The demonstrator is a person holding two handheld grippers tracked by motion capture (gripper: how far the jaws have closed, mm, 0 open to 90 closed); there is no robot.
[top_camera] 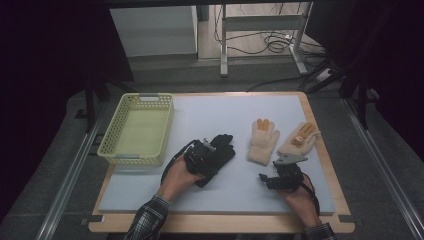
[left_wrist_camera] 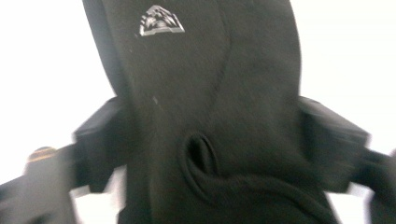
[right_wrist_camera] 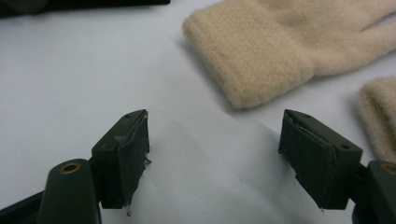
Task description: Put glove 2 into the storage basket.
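A black glove (top_camera: 221, 149) lies on the white mat, left of centre. My left gripper (top_camera: 201, 154) is down over its cuff end. In the left gripper view the black glove (left_wrist_camera: 210, 102), with a small silver logo, lies between the two jaws, which stand wide on either side of it; my left gripper (left_wrist_camera: 210, 135) is open. A cream knit glove (top_camera: 263, 140) and a second cream glove (top_camera: 300, 138), both with orange fingertips, lie to the right. My right gripper (top_camera: 268, 178) (right_wrist_camera: 215, 144) hovers open just short of the first cream glove's cuff (right_wrist_camera: 275, 56), holding nothing.
A pale yellow perforated basket (top_camera: 113, 125) stands at the mat's left side. The white mat (top_camera: 225, 197) covers a wooden table (top_camera: 220, 224). The second cream glove's cuff (right_wrist_camera: 380, 116) lies at the right edge of the right gripper view. Dark floor, table legs and cables lie beyond.
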